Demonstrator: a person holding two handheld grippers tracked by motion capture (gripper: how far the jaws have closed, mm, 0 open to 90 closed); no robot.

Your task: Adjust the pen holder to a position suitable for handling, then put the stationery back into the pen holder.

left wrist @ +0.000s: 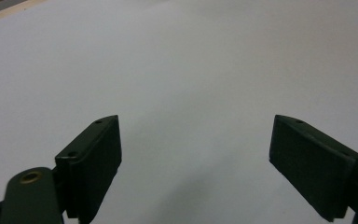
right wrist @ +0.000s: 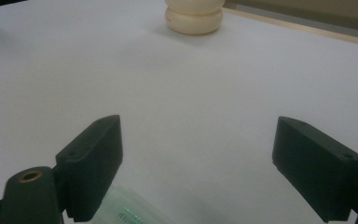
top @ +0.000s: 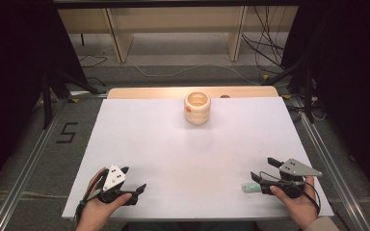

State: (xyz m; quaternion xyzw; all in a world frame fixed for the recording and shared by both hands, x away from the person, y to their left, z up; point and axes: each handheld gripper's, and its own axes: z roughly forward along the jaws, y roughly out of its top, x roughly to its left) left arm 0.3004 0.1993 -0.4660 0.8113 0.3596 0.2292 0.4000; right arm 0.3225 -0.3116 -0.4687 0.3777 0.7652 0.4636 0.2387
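Ridged cup (top: pixel 197 108) stands upright at the bench's (top: pixel 183 159) far edge, well apart from both hands; left gripper (top: pixel 137 189) and right gripper (top: pixel 262 168) rest nearside, jaws wide and empty, probably before reaching.

Lab: black curtains (top: pixel 9 72), floor cables (top: pixel 265 48), aluminium rails (top: pixel 29 159).

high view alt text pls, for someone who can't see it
A white-topped table holds a cream ribbed ring-shaped holder with an orange spot near its far edge. At the near edge a person's hands rest a black two-jaw left gripper and right gripper, the right beside a small pale green tube.
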